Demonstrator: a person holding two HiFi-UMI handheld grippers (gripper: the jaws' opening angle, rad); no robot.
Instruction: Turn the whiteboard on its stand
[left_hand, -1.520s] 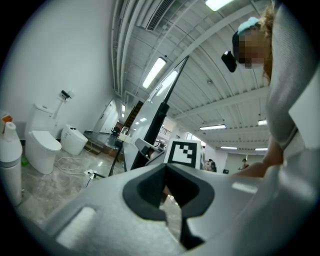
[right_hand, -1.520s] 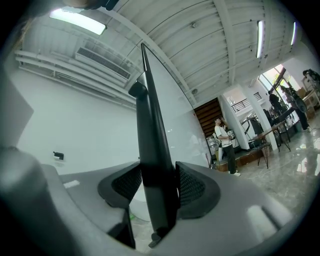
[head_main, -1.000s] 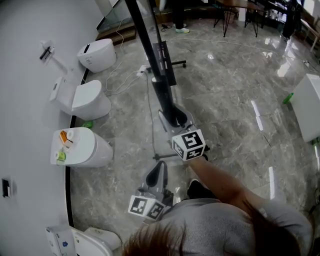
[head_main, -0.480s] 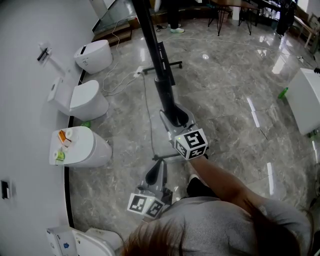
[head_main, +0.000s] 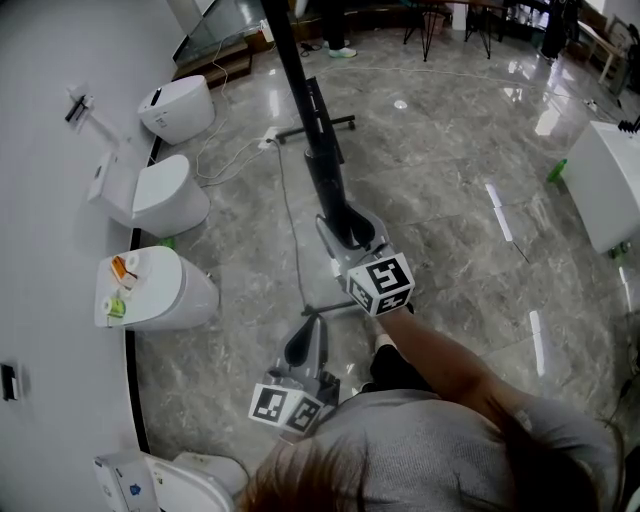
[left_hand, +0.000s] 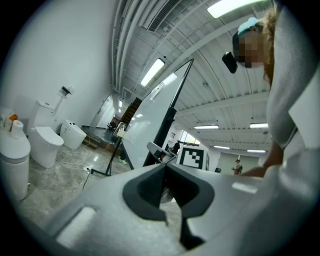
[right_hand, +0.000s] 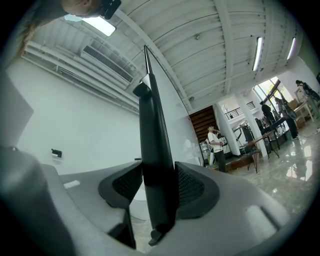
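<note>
Upright black-framed white whiteboard edge is clamped in right gripper fingers, long axis vertical. Left gripper fingers are closed and empty, further from the board.

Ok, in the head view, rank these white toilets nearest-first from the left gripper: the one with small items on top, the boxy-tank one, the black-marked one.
1. White toilet with small items on top, lower left.
2. White boxy-tank toilet, middle left.
3. White black-marked toilet, upper left.
</note>
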